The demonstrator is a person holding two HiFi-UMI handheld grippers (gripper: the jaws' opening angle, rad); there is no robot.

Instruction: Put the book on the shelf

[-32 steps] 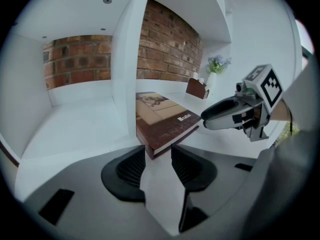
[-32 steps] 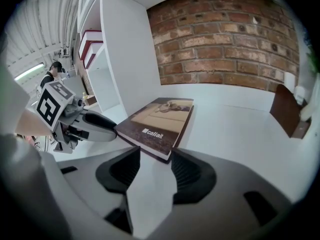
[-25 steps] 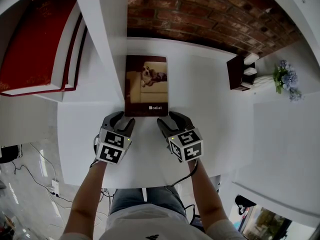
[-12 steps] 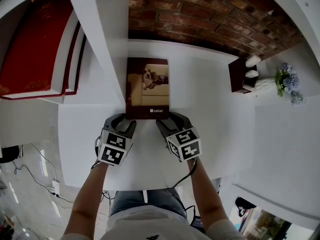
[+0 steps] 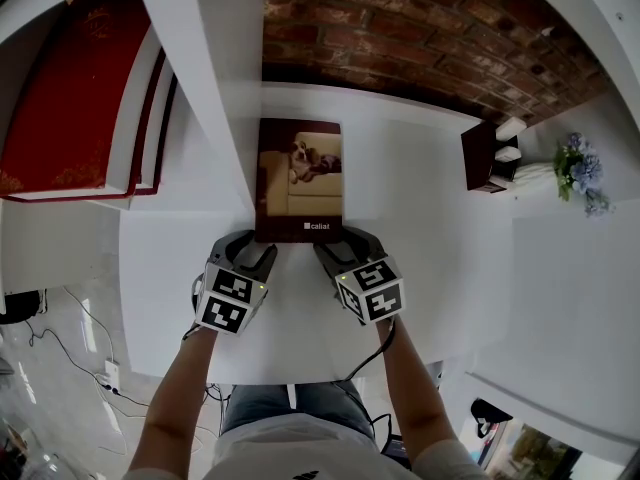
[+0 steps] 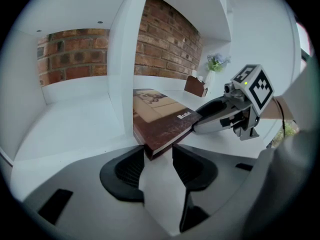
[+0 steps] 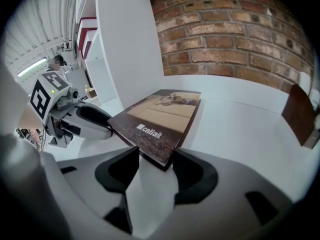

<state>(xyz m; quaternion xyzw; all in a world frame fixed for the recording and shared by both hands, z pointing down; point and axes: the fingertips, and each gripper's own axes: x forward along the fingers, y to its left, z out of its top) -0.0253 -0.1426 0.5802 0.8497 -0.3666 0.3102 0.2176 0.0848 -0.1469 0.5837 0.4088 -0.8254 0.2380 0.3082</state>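
Lying flat on the white worktop (image 5: 420, 228), the book (image 5: 300, 183) sits just right of the white divider (image 5: 215, 88). A brick wall (image 5: 400, 18) stands behind the divider and red books (image 5: 70, 98) lie to its left. The left claw (image 5: 250, 248) and right claw (image 5: 340, 244), jaws apart, straddle the book's near corners, slightly closer in than a second ago.

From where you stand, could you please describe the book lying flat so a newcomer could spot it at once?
Below the brick wall, on the white shelf just right of the upright divider, a book lies flat. Unlike the red books left of the divider, its brown cover shows a dog on a sofa.
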